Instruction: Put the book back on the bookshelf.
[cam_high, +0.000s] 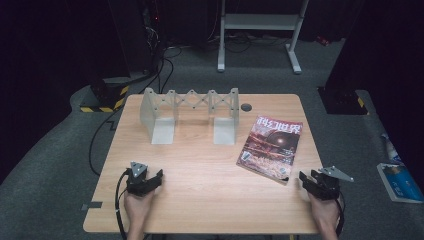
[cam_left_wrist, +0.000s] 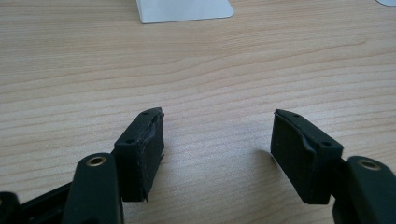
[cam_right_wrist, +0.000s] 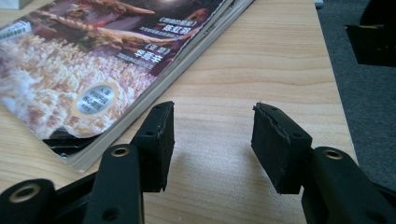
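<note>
1. The work in hand looks like picking up the magazine (cam_high: 270, 147) and standing it in the expandable metal book rack (cam_high: 190, 116). Neither move is begun.
2. The right gripper (cam_high: 311, 180) rests near the table's near right corner, jaws apart with nothing between them. In the right gripper view only bare wood lies between its pads (cam_right_wrist: 158, 147).
3. The left gripper (cam_high: 148, 180) rests on the near left part of the table (cam_high: 200, 200), jaws likewise apart and empty. Bare wood lies ahead of it, and a foot of the rack (cam_left_wrist: 184, 10) shows at the top edge of its view.
4. The magazine lies flat, cover up, on the right half of the table. It is just ahead and to the left of the right gripper and well apart from the rack.
5. Its long axis runs from the near edge toward the far edge, tilted slightly clockwise. The title heads the far end; the near corner (cam_right_wrist: 70, 151) points toward the right gripper.
6. To do it well, I would slide one jaw under that near corner, where the pages lift slightly off the wood, and close on the full stack rather than the cover alone.
7. A limp magazine is likely to sag, so the left gripper could support the spine side while it is turned upright.
8. It should enter between the rack's dividers edge first, with its long axis vertical or along the slot.
</note>
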